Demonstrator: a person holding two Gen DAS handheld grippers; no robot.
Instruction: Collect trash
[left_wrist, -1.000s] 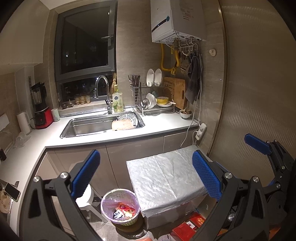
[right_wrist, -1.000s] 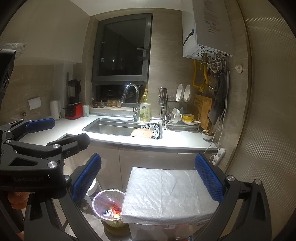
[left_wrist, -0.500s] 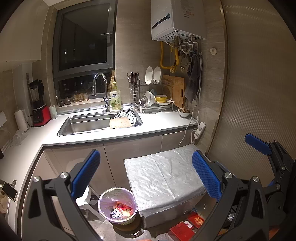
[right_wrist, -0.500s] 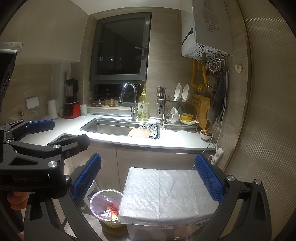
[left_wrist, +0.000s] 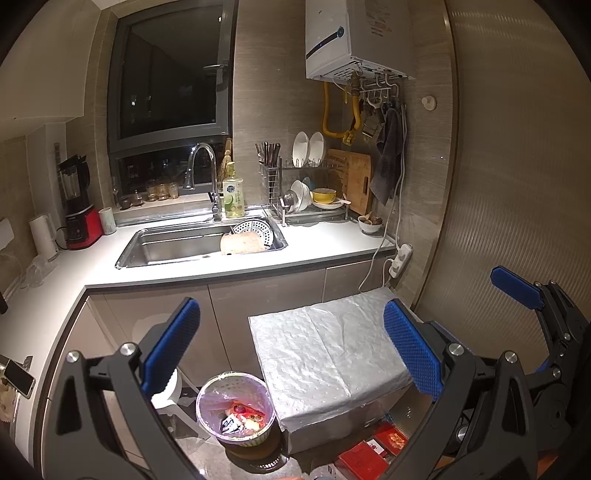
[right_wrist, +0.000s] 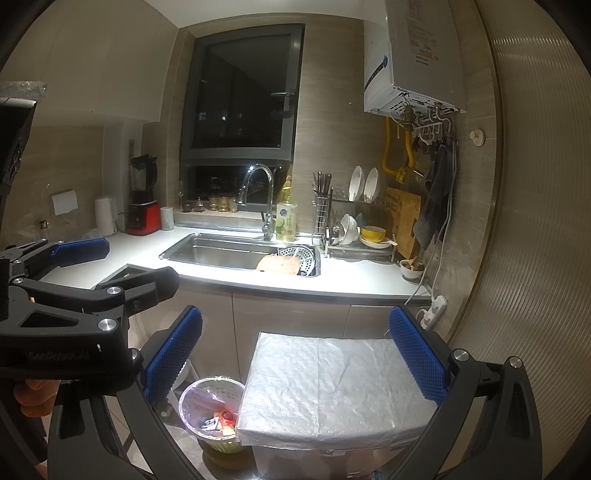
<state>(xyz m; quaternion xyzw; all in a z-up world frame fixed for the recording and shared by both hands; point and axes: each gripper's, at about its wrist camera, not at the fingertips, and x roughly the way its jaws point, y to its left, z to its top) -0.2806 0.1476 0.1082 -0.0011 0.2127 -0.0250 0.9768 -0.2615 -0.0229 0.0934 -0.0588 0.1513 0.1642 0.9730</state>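
One white countertop (left_wrist: 306, 251), steel sink (left_wrist: 184, 247), lined trash bin (left_wrist: 236, 406) below.

Sink (left_wrist: 177, 245) & tap (left_wrist: 207, 173): shiny polished metal. Worktop (left_wrist: 325, 240): smooth, white, glossy w/ glare. Box cover (left_wrist: 325, 350): crinkled silvery foil-like sheet, dimpled. Bin (left_wrist: 236, 402): woven-look plastic basket, thin translucent plastic liner. Chopping board (left_wrist: 354, 177): bare wood. Towel (left_wrist: 388, 162): dark matt cloth. Gripper pads (left_wrist: 171, 349): blue, rough knobbly rubber-like; frames matt black plastic w/ bright metal screws. Wall tiles: matt, stone-like grain.
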